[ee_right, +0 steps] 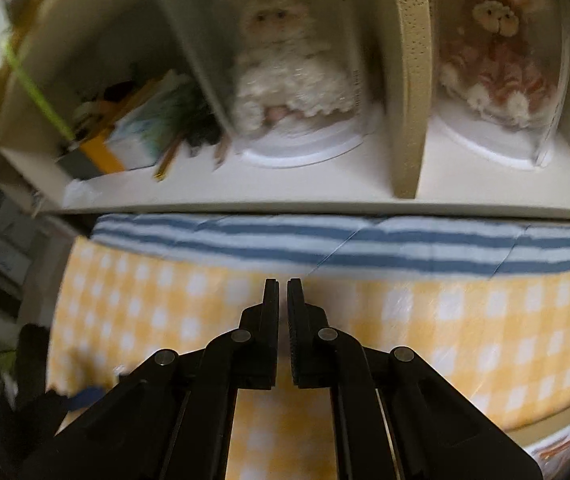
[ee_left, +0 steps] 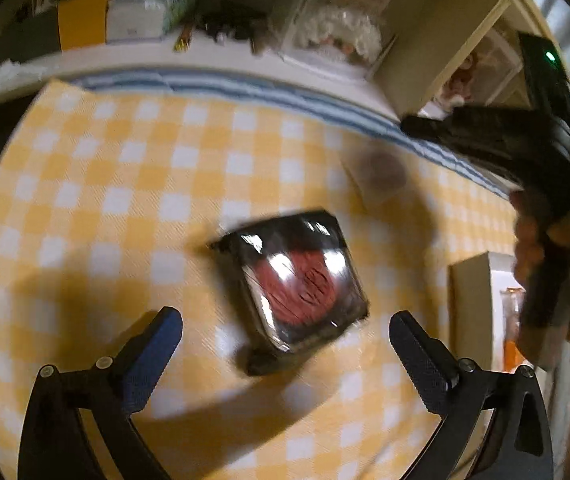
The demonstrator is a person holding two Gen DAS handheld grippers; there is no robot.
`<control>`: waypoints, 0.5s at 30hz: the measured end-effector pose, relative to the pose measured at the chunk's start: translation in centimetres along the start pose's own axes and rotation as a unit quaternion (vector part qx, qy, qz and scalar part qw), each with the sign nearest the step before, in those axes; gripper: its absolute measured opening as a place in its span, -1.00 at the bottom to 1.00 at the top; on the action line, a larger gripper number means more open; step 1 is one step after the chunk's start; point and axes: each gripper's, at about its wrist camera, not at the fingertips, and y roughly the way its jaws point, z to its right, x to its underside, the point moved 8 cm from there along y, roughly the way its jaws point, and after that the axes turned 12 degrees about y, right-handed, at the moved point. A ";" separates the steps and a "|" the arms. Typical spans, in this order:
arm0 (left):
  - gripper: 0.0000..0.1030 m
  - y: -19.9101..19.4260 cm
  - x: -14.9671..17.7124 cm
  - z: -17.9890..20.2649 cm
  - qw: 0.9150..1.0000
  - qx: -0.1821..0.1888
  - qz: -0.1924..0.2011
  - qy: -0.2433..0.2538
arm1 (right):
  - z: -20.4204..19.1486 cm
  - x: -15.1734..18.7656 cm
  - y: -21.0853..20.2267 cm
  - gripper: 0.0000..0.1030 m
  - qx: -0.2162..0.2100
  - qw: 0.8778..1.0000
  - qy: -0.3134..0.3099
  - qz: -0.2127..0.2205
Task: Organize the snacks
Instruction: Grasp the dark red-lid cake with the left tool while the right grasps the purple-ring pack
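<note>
**Left gripper lined up over the snack pack, right one just parked**

Closest thing in the left view is the left gripper (ee_left: 285, 330), jaws wide apart and holding nothing. Right past the tips sits the snack (ee_left: 293, 292), a dark shiny wrapped pack with a red round bit showing through, lying flat on the yellow checked cloth (ee_left: 125, 200) that covers the surface. It's turned at an angle to the jaws and roughly between them, not touching either as far as I can tell. The frame is blurry, so don't trust that too much.

If the grab is next, I'd twist the gripper so the fingers meet the pack's flat sides rather than its corners, come down low and close slowly. That wrapper looks slick and could squirt out.

The right gripper (ee_right: 283, 286) has its jaws nearly together, only a thin gap, nothing in them. It hangs over the cloth facing the shelf (ee_right: 285, 200).

Counts:
- 1 snack pack for sure
- 1 pale, blurry packet (ee_left: 381, 172) further back on the cloth, can't tell what it is
- 2 plush dolls under clear covers on the shelf: white (ee_right: 281, 68) and pinkish (ee_right: 493, 52)
</note>
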 end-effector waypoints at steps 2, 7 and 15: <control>1.00 0.4 0.0 0.6 1.000 0.009 -0.006 -0.005 | 0.1 -0.5 1.1 -0.91 0.001 1.000 0.004 -0.004; 1.00 1.5 -0.9 1.8 1.000 -0.004 -0.001 0.010 | -1.3 -0.1 3.3 -0.91 0.001 0.999 -0.024 -0.022; 0.99 4.1 -2.0 3.9 0.996 -0.069 -0.003 0.059 | 2.2 2.6 3.3 -0.90 0.057 0.995 -0.024 -0.075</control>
